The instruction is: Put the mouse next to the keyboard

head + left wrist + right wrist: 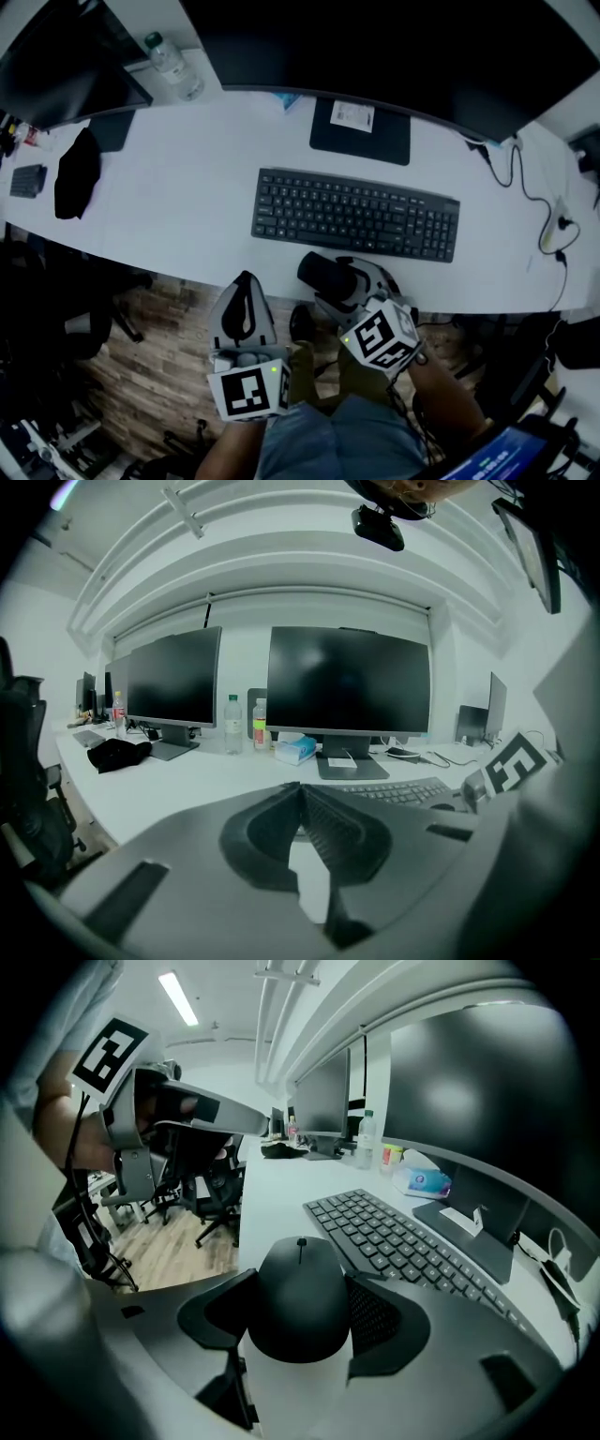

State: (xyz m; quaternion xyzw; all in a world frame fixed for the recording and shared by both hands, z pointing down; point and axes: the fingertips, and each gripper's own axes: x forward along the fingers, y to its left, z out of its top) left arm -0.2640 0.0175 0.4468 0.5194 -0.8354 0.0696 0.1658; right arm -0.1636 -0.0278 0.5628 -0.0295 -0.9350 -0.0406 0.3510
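A black mouse (321, 271) (300, 1321) lies on the white desk (187, 187) at its near edge, just in front of the black keyboard (356, 214) (398, 1239). My right gripper (337, 277) (300, 1279) reaches over the edge, and its two pads lie against the mouse's sides. My left gripper (247, 281) (301, 787) hangs below the desk's near edge, left of the right one, with its jaws together and nothing between them. It points over the desk toward the keyboard (398, 791).
A monitor stand base (361, 131) sits behind the keyboard, under a wide dark monitor. A water bottle (173, 67) stands at the back left, and a black cloth (77, 173) lies at the left. Cables (534, 197) trail at the right. Office chairs stand on the wooden floor (159, 356).
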